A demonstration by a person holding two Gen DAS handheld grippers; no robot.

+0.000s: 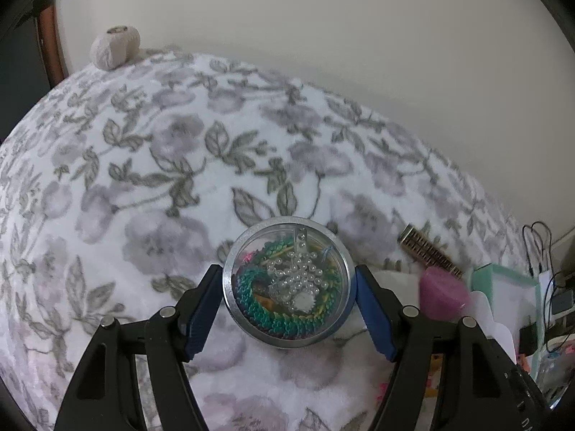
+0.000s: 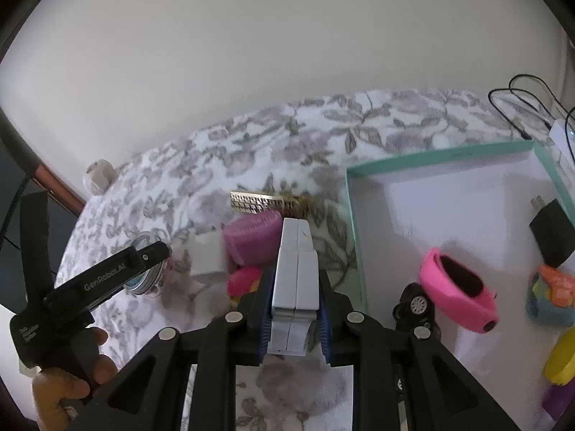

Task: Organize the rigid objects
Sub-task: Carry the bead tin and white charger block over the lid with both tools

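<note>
- Round tin point(image 1: 287, 283), clear-lidded and full of pearls and coloured sequins, lies on the floral blanket point(image 1: 143, 179), between the blue pads of the left gripper point(image 1: 287, 273).
- Its pads stand at the tin's rim on either side; whether they press it I cannot tell.
- Right gripper point(image 2: 295, 280) is clamped tight on a pale flat case point(image 2: 294, 251), which sticks out forward past its tips.
- Just ahead of the case's tip lies a pink ribbed piece point(image 2: 251, 239), and beyond that a gold comb-like strip point(image 2: 266, 203).
- To the right gripper's right sits a teal-rimmed box point(image 2: 431, 160), holding a pink band point(image 2: 458, 292), a black toy car point(image 2: 413, 305) and a black plug point(image 2: 551, 231).
- Far ahead of the left gripper, a ball of yarn point(image 1: 114, 47) rests at the blanket's edge.
</note>
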